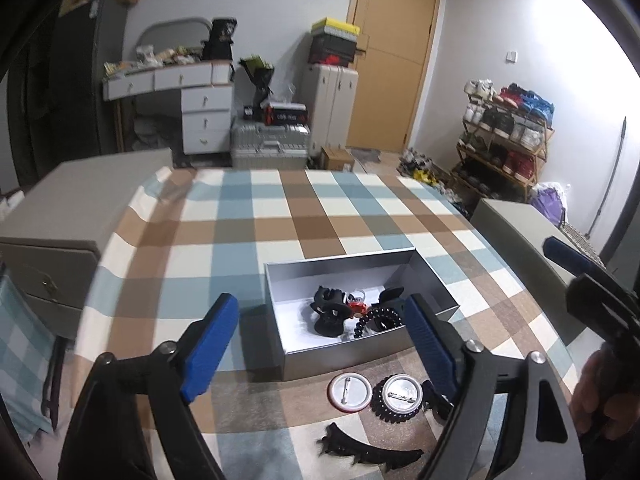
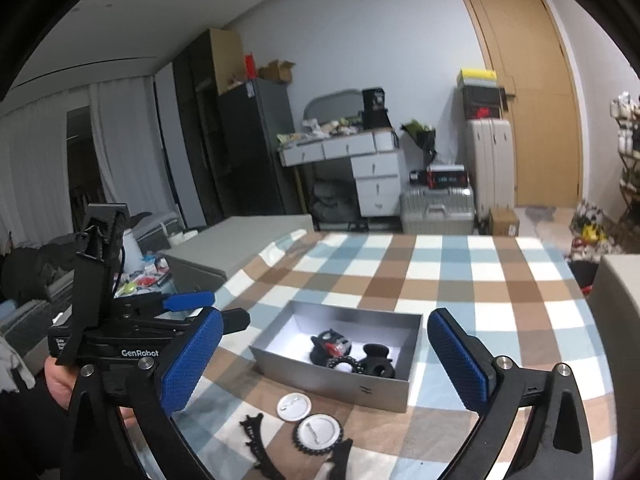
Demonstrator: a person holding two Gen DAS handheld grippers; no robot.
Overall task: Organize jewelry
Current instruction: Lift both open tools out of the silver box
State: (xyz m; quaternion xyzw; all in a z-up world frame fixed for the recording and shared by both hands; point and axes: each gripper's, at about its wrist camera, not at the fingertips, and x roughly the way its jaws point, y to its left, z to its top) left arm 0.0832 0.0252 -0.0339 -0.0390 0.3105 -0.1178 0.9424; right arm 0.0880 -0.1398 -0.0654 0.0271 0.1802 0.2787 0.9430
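Right hand-held gripper gapes empty above the grey box holding black hair clips.

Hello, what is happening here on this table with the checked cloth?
A person is sorting accessories into an open silver box on the checked tablecloth. Black hair claws and a black beaded bracelet already lie inside. Two round pin badges and a long black toothed hair clip still lie on the cloth in front of the box. The left gripper and right gripper both stand open and empty, raised over the near side of the table.
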